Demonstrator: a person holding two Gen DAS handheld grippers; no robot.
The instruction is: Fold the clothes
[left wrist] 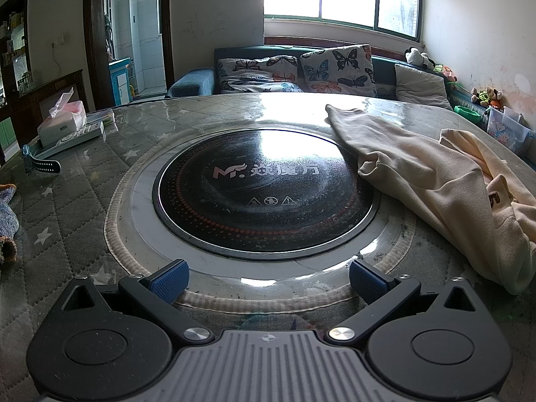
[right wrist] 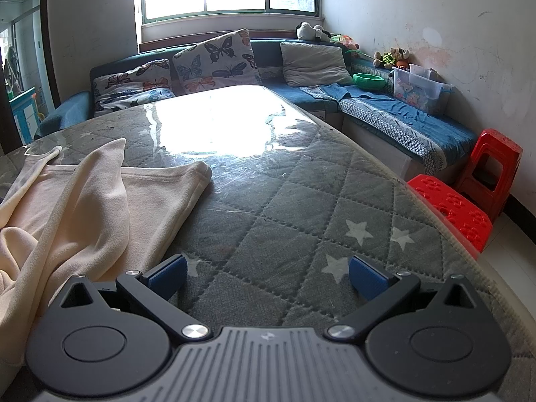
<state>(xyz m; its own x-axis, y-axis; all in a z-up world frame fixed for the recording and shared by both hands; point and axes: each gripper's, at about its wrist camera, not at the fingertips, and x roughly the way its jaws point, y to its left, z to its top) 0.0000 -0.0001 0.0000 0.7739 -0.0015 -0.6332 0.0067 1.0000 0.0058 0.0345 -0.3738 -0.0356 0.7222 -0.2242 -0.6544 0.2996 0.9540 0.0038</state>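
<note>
Left wrist view: the left gripper [left wrist: 268, 279] hangs low over the near edge of a round table [left wrist: 77, 221] covered in grey quilted cloth with pale stars under a clear sheet. Its blue-padded fingers [left wrist: 171, 279] stand wide apart with nothing between them. Straight ahead at 12 o'clock a black glass cooktop [left wrist: 261, 191] is set into the table centre inside a pale ring. A cream sweatshirt [left wrist: 435, 184] lies crumpled at about 2 o'clock, one sleeve stretching toward the far rim, its near folds lapping over the ring's right edge. It is well apart from the fingers. At 10 o'clock sit a tissue box [left wrist: 63, 117], a remote control [left wrist: 78, 139] just in front of it, and a wristwatch [left wrist: 42, 164] nearer the edge. A knitted cloth [left wrist: 8, 221] shows at 9 o'clock. Beyond the table runs a sofa [left wrist: 194, 82] with butterfly cushions [left wrist: 338, 67].

Right wrist view: the right gripper [right wrist: 268, 276] hovers over bare quilted table [right wrist: 301, 201], its fingers [right wrist: 366, 278] likewise spread wide and holding nothing. The sweatshirt [right wrist: 87, 207] fills the 9 to 10 o'clock side, and one fold reaches down beside the left finger; whether it touches I cannot tell. Two red stools [right wrist: 482, 181] stand off the table edge at 2 o'clock.
</note>
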